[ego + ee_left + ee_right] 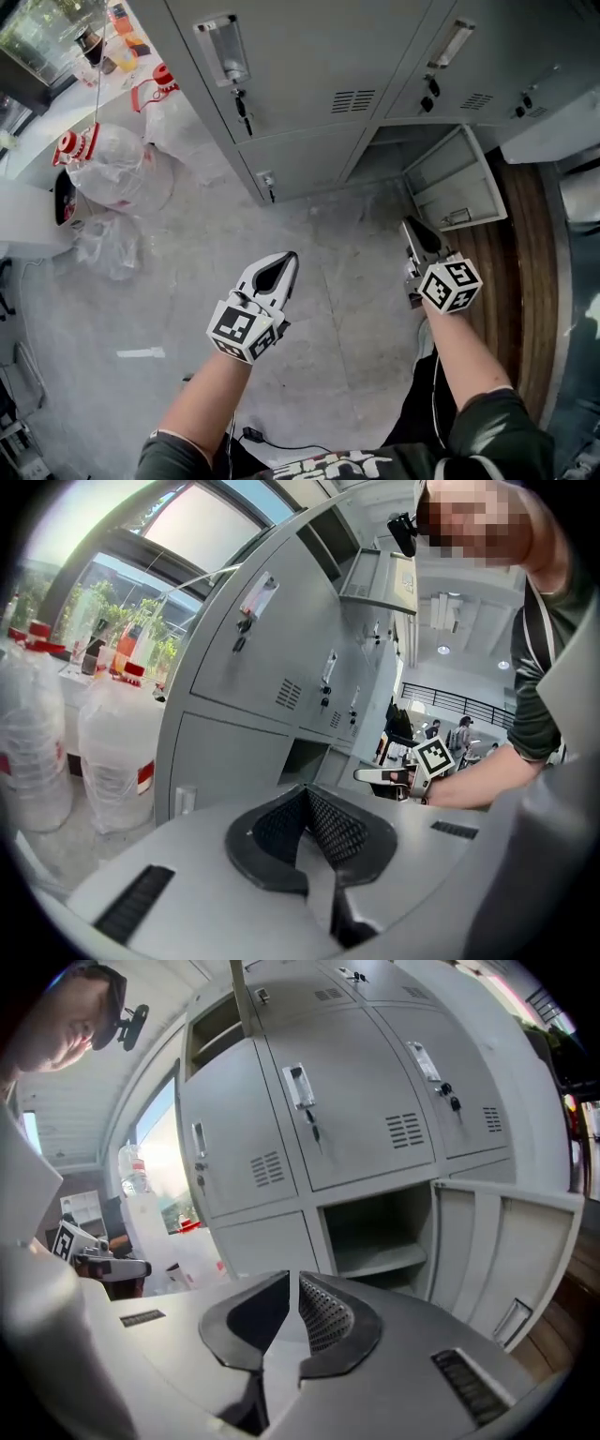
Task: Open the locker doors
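Concrete floor (pixel 337 281) before grey lockers (pixel 319 56), one low door (pixel 455 183) open; left gripper (pixel 286 260) and right gripper (pixel 410 225) closed, empty

Bare floor (pixel 328 262) in front of the lockers (pixel 309 84), so the straight approach is free. The open door (pixel 457 178) swings out low on the right, just ahead of the right gripper (pixel 413 232); its compartment (pixel 375 1232) is reachable from the door's left. Plastic bags (pixel 127 164) crowd the floor left of the lockers — left gripper (pixel 279 270) is well apart from them.
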Demonstrator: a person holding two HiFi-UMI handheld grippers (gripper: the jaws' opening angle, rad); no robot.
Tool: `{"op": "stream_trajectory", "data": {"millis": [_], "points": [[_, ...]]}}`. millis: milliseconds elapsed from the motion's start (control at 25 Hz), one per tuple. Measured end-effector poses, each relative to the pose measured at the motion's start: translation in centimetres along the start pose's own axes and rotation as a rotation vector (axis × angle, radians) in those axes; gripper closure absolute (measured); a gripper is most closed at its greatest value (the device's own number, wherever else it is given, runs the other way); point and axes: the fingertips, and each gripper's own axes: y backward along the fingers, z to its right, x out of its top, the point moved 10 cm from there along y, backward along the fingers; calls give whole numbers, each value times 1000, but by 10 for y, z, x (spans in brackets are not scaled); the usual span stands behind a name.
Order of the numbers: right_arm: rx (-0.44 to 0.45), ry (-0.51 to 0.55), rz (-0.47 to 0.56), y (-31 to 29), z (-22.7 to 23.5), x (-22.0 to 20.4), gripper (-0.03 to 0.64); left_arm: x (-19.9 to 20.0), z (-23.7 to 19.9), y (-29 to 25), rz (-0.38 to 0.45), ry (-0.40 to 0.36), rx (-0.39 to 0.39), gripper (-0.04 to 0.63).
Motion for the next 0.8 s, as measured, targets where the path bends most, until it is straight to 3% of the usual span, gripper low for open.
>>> {"op": "stream_trajectory", "data": {"millis": [320,560,800], "points": [[96,-86,-32,54,-70,96,580,124,32,59,-29,-7,43,589],[165,-39,-21,101,-103,199,581,231,81,73,-22,-49,30,589],[235,21,12,147,-126,281,581,328,125,72,46,-108,-10,589]]}}
